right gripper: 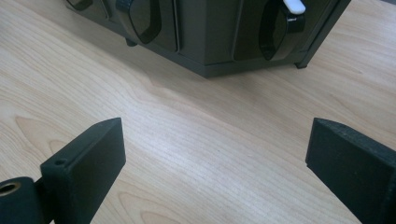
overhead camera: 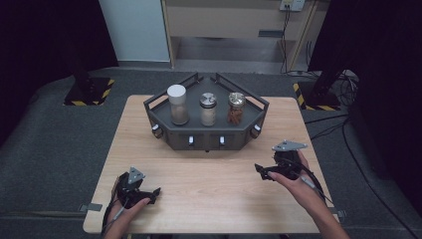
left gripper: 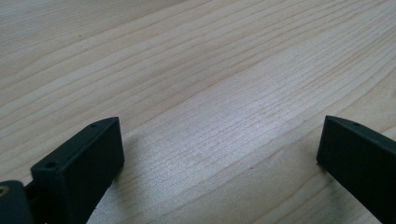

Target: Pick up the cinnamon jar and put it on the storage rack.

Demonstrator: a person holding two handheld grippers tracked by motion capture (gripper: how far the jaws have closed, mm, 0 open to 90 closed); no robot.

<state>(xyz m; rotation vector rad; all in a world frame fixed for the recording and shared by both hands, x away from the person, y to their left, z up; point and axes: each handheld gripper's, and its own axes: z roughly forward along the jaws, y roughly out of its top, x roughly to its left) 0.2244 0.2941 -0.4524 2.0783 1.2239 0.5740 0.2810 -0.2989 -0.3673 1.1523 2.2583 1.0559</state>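
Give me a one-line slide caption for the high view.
Two open hand-held grippers, left gripper and right gripper, wait before a dark rack holding three spice jars.

Two forearms come in from the near edge. The left hand (overhead camera: 125, 208) holds the left gripper (overhead camera: 149, 195) low, its tips pointing right and a little forward, jaws spread wide with nothing between them. The right hand (overhead camera: 298, 183) carries the right gripper (overhead camera: 262, 171) slightly raised, pointing left, its jaws also wide apart and empty.
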